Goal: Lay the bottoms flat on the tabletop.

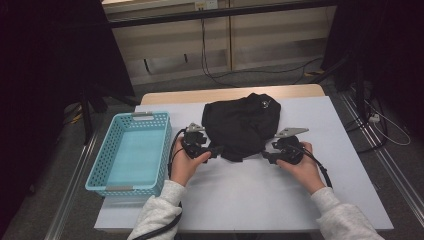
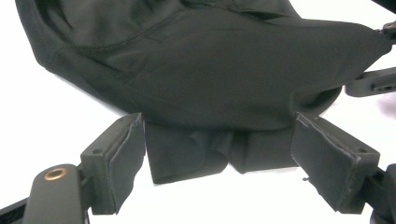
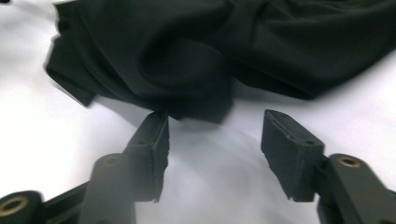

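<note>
A black garment (image 1: 242, 125) lies crumpled in a soft heap on the far middle of the counter (image 1: 260, 200), which is covered by a smooth, matte white sheet with a pale wooden edge showing at the back. The cloth is thin and limp, with a faint sheen; it bunches into rounded folds, and in the left gripper view a stitched seam curves across its upper part while a loose, flat flap hangs out from the near edge. To the left of the heap stands a light blue plastic basket (image 1: 102, 167), rectangular, with walls pierced by a regular lattice of small holes. The left gripper (image 2: 217, 154) sits at the garment's near left edge, its fingers (image 2: 123, 154) spread wide with the hanging flap lying between them; the flat, dark, rubbery pads, frayed at the edges, stand on either side of the cloth without pressing it. The right gripper (image 3: 215, 149) sits at the near right edge, its fingers (image 3: 289, 151) about half apart with bare counter between them; one fingertip seems just to reach a fold of the garment, though the blur makes that hard to judge.
</note>
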Demonstrator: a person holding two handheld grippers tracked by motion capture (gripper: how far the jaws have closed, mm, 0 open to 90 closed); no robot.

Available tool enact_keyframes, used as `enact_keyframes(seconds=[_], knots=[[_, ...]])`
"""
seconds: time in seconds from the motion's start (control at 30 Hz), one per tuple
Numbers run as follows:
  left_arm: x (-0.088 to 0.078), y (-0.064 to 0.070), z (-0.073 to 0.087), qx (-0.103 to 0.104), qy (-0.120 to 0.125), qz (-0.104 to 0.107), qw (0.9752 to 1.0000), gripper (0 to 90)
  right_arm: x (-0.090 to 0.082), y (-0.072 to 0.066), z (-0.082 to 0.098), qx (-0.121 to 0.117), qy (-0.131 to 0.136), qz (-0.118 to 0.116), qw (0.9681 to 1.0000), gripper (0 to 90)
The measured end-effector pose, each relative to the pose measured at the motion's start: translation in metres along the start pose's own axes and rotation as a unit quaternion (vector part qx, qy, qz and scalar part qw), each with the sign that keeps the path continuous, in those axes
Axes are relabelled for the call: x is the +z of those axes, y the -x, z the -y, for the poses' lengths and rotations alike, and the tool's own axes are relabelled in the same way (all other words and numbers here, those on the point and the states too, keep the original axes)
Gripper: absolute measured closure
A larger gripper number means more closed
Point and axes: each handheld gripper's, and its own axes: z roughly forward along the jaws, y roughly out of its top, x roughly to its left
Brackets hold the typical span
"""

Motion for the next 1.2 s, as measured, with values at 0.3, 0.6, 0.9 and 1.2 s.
enact_keyframes(seconds=[0.3,0.6,0.9,1.2], knots=[[-0.004,0.002,0.004,0.004,-0.003,0.000,1.0000,19.4,0.020,-0.011,-0.014,-0.012,-0.014,-0.011,0.9998,63.1],[-0.003,0.005,0.006,0.001,0.001,0.000,1.0000,19.5,0.023,-0.014,-0.016,-0.030,-0.016,-0.018,0.9993,82.6],[-0.003,0.006,0.005,0.000,0.008,-0.001,1.0000,19.1,0.001,-0.021,-0.021,-0.030,0.004,-0.053,0.9981,87.1],[-0.003,0.014,0.003,0.008,0.008,0.008,0.9999,19.2,-0.024,-0.029,-0.033,-0.028,0.059,-0.077,0.9949,87.4]])
